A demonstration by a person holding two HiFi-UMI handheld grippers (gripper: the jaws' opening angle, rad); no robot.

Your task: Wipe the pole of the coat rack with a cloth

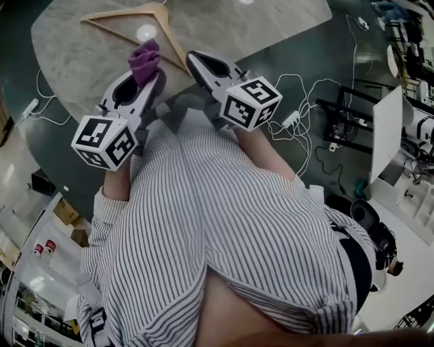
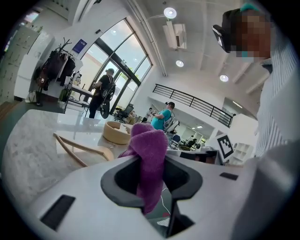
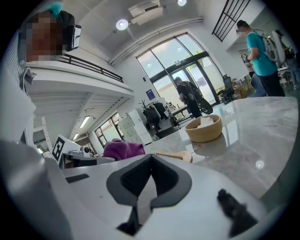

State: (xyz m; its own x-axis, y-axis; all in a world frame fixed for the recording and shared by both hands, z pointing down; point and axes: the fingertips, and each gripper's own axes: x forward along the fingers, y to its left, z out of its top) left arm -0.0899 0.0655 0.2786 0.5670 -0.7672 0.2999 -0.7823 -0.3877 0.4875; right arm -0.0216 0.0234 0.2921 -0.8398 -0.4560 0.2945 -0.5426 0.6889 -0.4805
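Marble counter point(image 1: 81, 54) is lying under both grippers, with a wooden hanger point(image 1: 135, 15) resting toward its far edge. Right gripper point(image 1: 196, 61) is hovering over the near edge, jaws clenched together, empty. Left gripper point(image 1: 149, 73) is alongside, its jaws grasping the purple cloth point(image 1: 144, 57), which is bunching up past the tips.

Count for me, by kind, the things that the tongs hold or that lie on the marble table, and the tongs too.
tongs: 2 (left tongs shut on the cloth, right tongs shut and empty)
purple cloth: 1
wooden hanger: 1
wooden bowl: 1
total: 5
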